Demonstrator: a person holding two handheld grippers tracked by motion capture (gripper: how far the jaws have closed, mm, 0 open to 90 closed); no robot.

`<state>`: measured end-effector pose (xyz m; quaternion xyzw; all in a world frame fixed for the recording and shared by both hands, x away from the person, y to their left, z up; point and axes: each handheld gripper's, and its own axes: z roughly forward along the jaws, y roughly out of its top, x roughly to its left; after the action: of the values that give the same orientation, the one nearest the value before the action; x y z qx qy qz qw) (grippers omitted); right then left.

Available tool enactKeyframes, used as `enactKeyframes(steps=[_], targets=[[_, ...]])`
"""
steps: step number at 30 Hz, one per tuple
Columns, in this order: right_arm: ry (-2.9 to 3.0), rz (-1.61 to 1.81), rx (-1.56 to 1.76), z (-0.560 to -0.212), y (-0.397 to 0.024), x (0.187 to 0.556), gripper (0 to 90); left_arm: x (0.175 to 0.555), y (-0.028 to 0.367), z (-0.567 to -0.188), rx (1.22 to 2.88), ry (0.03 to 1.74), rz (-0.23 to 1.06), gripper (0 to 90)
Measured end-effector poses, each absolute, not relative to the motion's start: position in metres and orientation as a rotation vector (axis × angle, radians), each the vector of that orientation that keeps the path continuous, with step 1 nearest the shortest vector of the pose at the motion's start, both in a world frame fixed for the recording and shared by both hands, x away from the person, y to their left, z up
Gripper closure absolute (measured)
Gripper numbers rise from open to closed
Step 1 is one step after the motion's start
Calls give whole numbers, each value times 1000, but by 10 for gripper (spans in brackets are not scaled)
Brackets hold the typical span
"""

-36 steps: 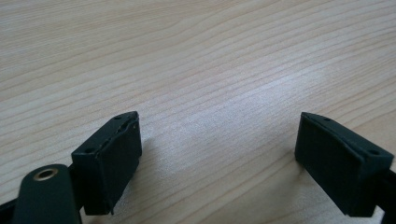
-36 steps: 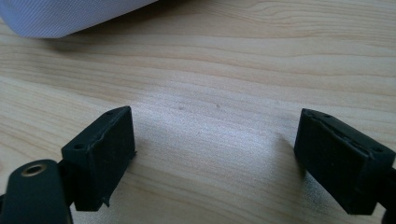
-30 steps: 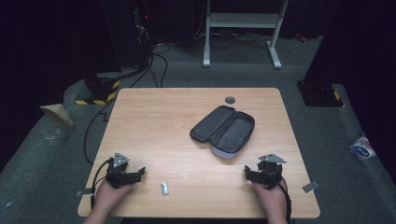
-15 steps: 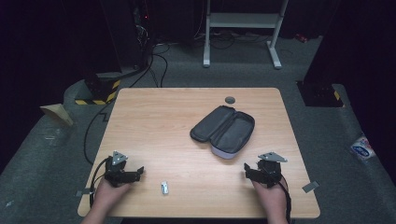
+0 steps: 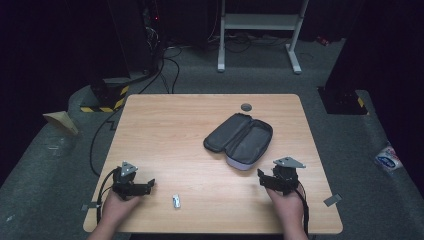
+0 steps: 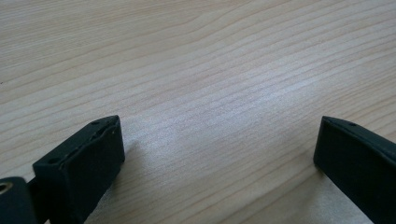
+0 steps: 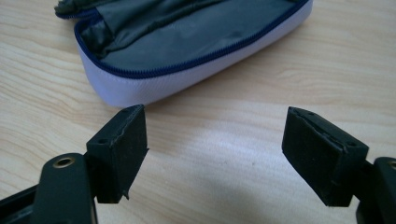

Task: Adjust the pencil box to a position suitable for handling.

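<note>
We see the case [image 5: 241,140] lying open on the table [image 5: 165,125], right of centre, both halves flat and lining up. Its long axis runs diagonally, from near-left to far-right; the near half shows a white wall with a blue zip in the right gripper view [image 7: 154,88]. The right gripper [image 5: 261,178] sits just near and right of the case, close to the near edge, not touching it. Its jaws point toward the case; they stand wide apart with only bare table between them, and they have just been closing a little. In the right gripper view the case's near end lies just beyond the jaw tips [image 7: 215,135], nothing between case and jaws.

The left gripper [image 5: 150,184] is at the near-left corner, well apart from the case, jaws pointing right along the table. Its jaws are wide open over bare wood [image 6: 219,140] and have just been opening; nothing is between them. A hand holds each gripper from the near edge.

A small metal clip-like piece [image 5: 176,201] lies between the two grippers, near the near edge, just right of the left gripper; what it is we cannot tell. A dark round disc [image 5: 245,107] sits at the far edge, beyond the case. Nothing blocks the way from either gripper to the case.
</note>
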<state>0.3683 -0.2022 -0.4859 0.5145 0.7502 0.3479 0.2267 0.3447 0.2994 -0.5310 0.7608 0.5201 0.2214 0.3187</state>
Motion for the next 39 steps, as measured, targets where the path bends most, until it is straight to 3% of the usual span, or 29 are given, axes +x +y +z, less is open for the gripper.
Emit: enactKeyframes(steps=[19, 39], targets=[[2074, 1091, 1299, -461, -170, 388, 277, 344, 300, -531, 2011, 1370, 583, 4], [2175, 1151, 1243, -473, -140, 395, 316, 337, 298, -531, 1988, 1393, 596, 31]])
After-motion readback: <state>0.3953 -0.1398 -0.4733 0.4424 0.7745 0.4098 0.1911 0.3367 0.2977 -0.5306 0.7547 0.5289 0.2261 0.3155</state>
